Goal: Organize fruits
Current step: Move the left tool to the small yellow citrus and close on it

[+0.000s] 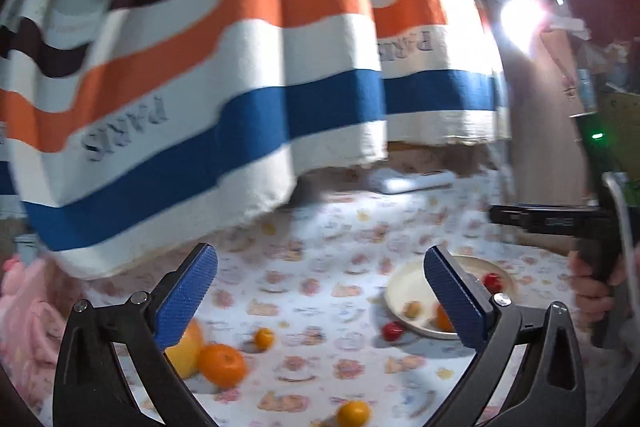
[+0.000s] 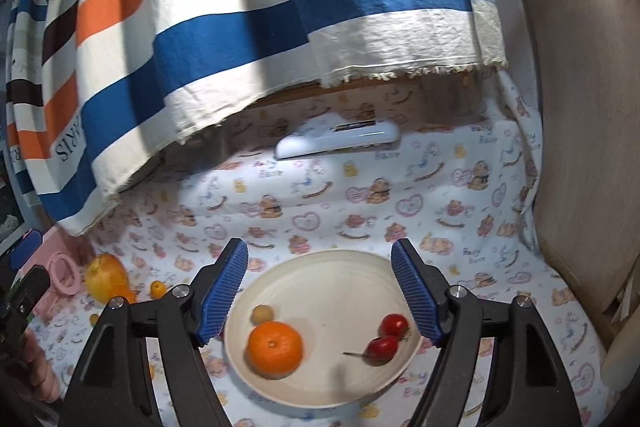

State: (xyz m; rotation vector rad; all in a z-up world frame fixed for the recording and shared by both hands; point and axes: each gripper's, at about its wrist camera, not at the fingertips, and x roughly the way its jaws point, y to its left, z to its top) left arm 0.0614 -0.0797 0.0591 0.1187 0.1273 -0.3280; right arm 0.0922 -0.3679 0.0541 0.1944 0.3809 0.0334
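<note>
Plate (image 2: 320,267) holds an orange (image 2: 274,348), a small brown fruit (image 2: 262,313) and two red fruits (image 2: 394,325). Outside it, on the cloth (image 2: 360,203): a yellow fruit (image 1: 186,351), an orange (image 1: 221,364), two small oranges (image 1: 264,338) and, seemingly, a red fruit (image 1: 392,331). Left gripper (image 1: 320,301) and right gripper (image 2: 320,291) both spread, empty; roughly half done.

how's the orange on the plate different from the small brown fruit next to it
The orange is far bigger than the small brown fruit. The orange is bright and glossy with a stem dimple on top; the brown fruit is dull tan and plain. The orange lies nearer the plate rim, the brown fruit farther in. Both are round, sit on the plate's left side, and neither gripper holds them.
</note>
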